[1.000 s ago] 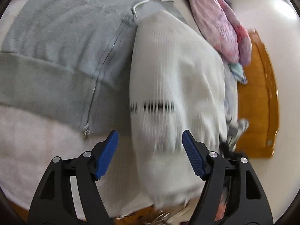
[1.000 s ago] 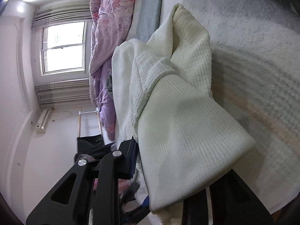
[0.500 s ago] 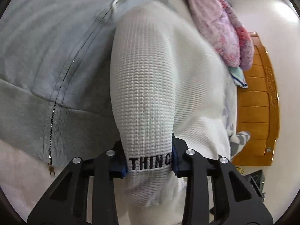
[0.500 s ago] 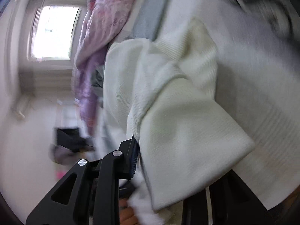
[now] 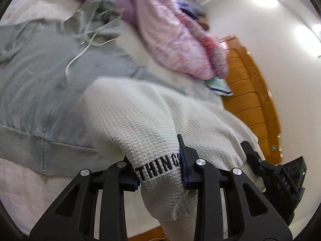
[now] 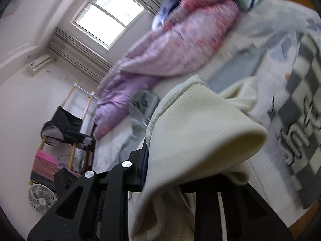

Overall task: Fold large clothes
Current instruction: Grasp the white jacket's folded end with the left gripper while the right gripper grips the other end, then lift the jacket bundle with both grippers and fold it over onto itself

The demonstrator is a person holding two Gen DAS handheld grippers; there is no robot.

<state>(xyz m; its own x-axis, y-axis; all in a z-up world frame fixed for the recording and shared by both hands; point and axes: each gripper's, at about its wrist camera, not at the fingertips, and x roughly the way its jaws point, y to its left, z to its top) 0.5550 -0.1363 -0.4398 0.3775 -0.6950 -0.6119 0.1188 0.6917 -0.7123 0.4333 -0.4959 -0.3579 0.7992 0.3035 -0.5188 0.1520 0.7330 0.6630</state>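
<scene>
Near the front edge of the bed [image 5: 18,190], the white waffle-knit sweater [image 5: 140,124] hung lifted between both tools: the left gripper [image 5: 159,172] had its jaws clamped on the hem band with black lettering, and the right gripper [image 6: 166,172] had its jaws closed on another cream edge of it, though 1 finger was buried under the cloth. Judging by the loose bunching, no fold looked finished; spreading flat and every fold seemed left to do. A grey zip hoodie [image 5: 40,76] lay flat behind it on the left, a checkered garment [image 6: 301,108] on the right, and a pink-purple quilt [image 6: 170,46] far back. Beyond stood a wooden headboard [image 5: 254,108], a window [image 6: 108,18], a clothes rack [image 6: 66,124] and a floor fan [image 6: 41,198].
</scene>
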